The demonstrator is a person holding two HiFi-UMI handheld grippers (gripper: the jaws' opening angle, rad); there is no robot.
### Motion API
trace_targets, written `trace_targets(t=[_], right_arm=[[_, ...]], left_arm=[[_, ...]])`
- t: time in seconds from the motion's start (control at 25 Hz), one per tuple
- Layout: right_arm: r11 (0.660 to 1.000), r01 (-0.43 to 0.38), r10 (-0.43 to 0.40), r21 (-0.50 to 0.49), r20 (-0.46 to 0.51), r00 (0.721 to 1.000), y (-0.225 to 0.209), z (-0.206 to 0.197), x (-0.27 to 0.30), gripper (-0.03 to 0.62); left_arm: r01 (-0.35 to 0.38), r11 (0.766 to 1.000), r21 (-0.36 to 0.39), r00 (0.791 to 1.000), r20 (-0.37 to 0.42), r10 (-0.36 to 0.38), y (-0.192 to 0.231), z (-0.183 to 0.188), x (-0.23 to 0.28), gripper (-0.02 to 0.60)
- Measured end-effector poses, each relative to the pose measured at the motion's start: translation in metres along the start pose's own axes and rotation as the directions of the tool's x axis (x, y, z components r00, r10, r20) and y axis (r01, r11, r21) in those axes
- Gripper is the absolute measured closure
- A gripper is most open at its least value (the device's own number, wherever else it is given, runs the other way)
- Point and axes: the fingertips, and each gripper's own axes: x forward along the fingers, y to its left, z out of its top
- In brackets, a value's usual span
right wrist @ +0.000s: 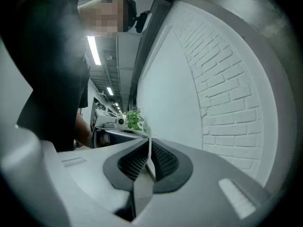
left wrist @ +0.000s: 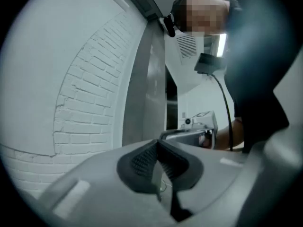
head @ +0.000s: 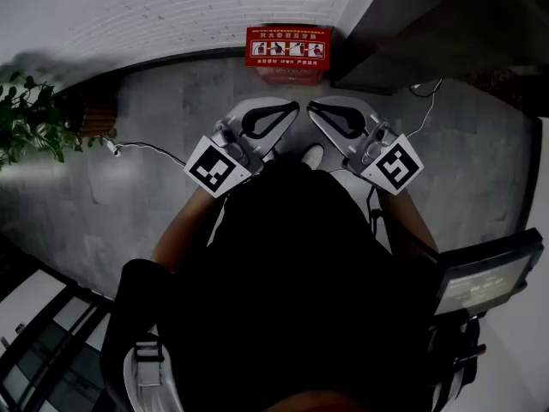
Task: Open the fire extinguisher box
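Note:
The red fire extinguisher box (head: 287, 51) stands on the grey floor against the white brick wall (head: 171, 7), a step ahead of me. It looks closed, with white pictograms on its top. Both grippers hang in front of my body, short of the box, tips facing each other and almost touching. My left gripper (head: 295, 106) is shut with nothing in it, its ribbed pads (left wrist: 142, 160) meeting at the tip (left wrist: 157, 144). My right gripper (head: 310, 106) is likewise shut and empty (right wrist: 149, 144). Each gripper view shows the other gripper and brick wall, not the box.
A green potted plant (head: 30, 123) stands at the left by the wall. A thin cable (head: 146, 147) trails over the floor. A dark wall corner (head: 429, 24) rises right of the box. A device with a screen (head: 485, 277) hangs at my right side.

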Motion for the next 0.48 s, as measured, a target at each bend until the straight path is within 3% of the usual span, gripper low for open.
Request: trace_targets(t=[0.48], right_arm=[[1.0, 0.018, -0.018, 0.004, 0.009, 1.0, -0.014, -0.004, -0.02, 0.583]], left_arm=[[0.003, 0.999, 0.036, 1.0, -0.005, -0.003, -0.009, -0.003, 0.016, 0.58]])
